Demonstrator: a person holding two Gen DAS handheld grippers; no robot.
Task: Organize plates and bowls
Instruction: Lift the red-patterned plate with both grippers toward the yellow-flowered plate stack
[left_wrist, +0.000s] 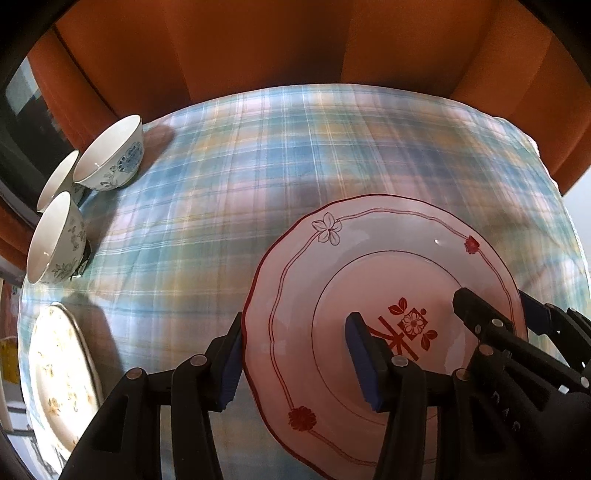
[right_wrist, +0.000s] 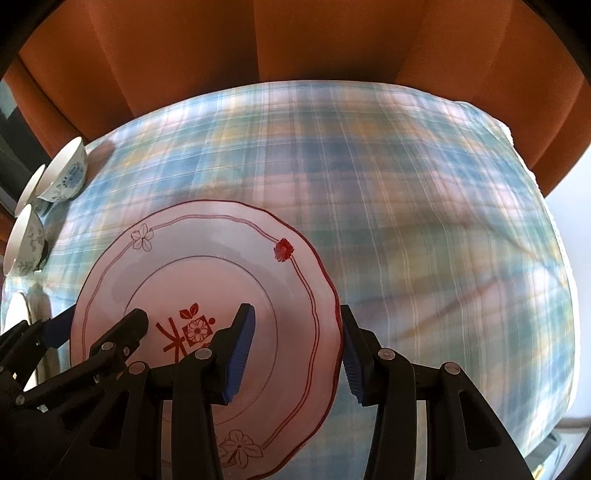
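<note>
Left hand-held gripper (left_wrist: 299, 354): jaws astride the 9 o'clock rim of the red-trimmed plate (left_wrist: 369, 258), one pad under the edge, one on the upper face; clamped on the rim. Right hand-held gripper (right_wrist: 297, 354): same hold on the opposite rim, at 3 o'clock in its own view; closed on the plate likewise. Plate carried between the two, apparently clear of the plaid-covered counter (left_wrist: 258, 147), lying at 4 o'clock in the left view.

Handling, as judged: glazed ceramic, rigid, moderately heavy, slippery under rubber pads, liable to chip or shatter if dropped. Best hold at the rim on opposing sides, as now; uneven pull risks the plate sliding out.

Orientation: face up, near level, far edge toward 12 o'clock. Round, so no true long axis; printed centre motif reads sideways.

Outward: three bowls (left_wrist: 110, 155) grouped at 10 o'clock, tilted onto their sides. Floral plate (left_wrist: 55, 369) at 8 o'clock on the counter, well apart from the carried plate.
</note>
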